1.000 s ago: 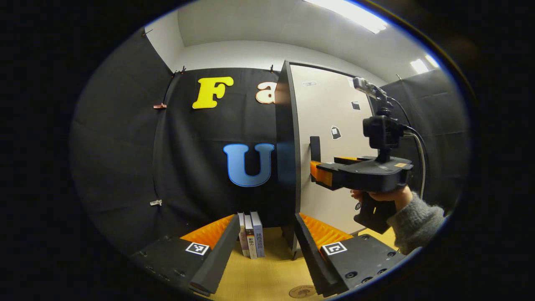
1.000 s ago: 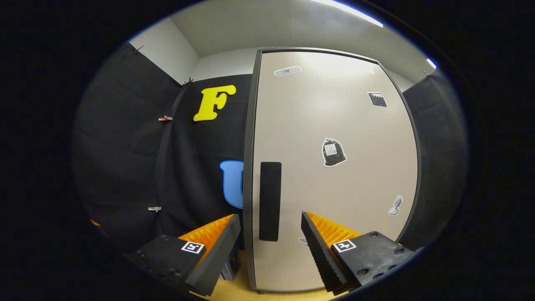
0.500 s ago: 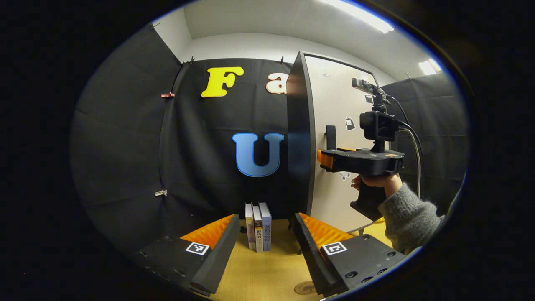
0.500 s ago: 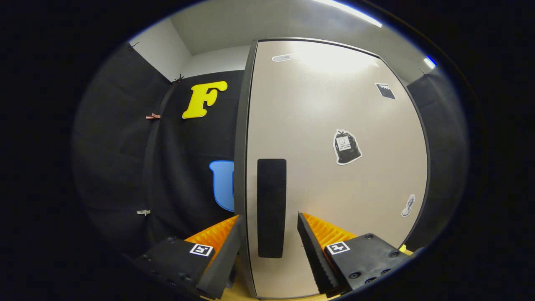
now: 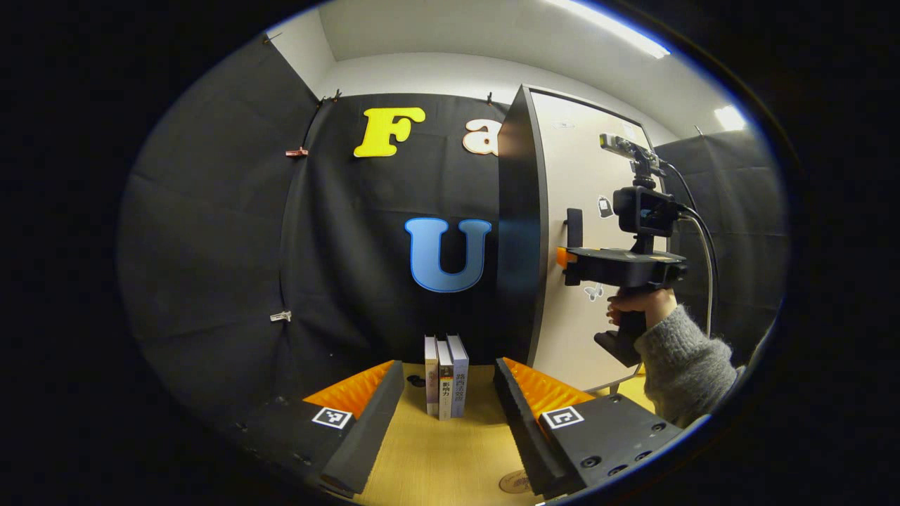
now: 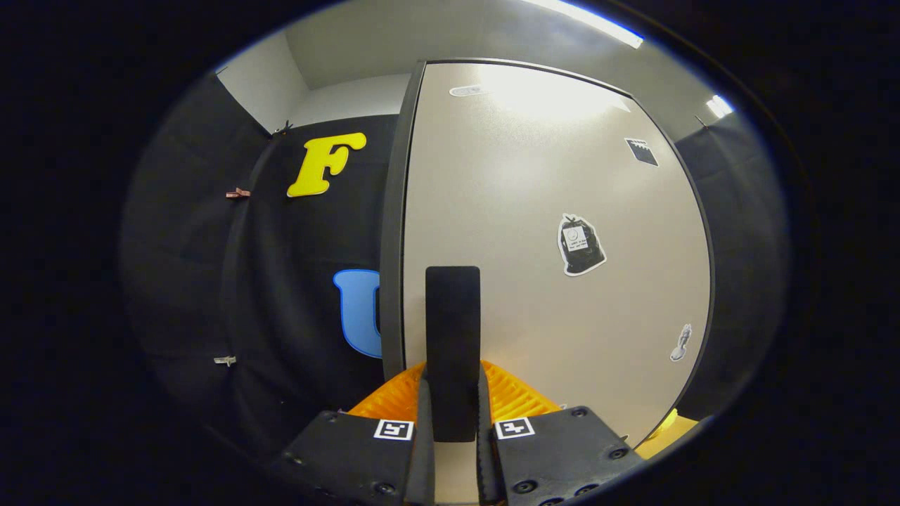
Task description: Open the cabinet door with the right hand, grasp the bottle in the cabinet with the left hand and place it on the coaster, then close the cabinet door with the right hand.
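Note:
A tall cabinet with a pale door (image 6: 548, 211) stands shut; a dark upright handle (image 6: 452, 337) sits near the door's left edge. My right gripper (image 6: 451, 422) is shut on that handle, one finger on each side. In the left gripper view the cabinet (image 5: 520, 232) is right of centre, and the right gripper (image 5: 571, 256), held by a hand in a grey sleeve (image 5: 685, 362), reaches the handle (image 5: 574, 226). My left gripper (image 5: 446, 414) hangs open over the wooden table, nothing between its fingers. A round coaster (image 5: 515, 482) lies by its right finger. The bottle is hidden.
Three books (image 5: 446, 376) stand upright on the wooden table (image 5: 436, 464) just left of the cabinet, ahead of the left gripper. Stickers (image 6: 580, 244) dot the door. Black cloth walls close the booth behind and to both sides.
The right gripper moved up to the handle and its fingers closed on it. The left gripper drew back a little and turned left; the cabinet now sits farther off.

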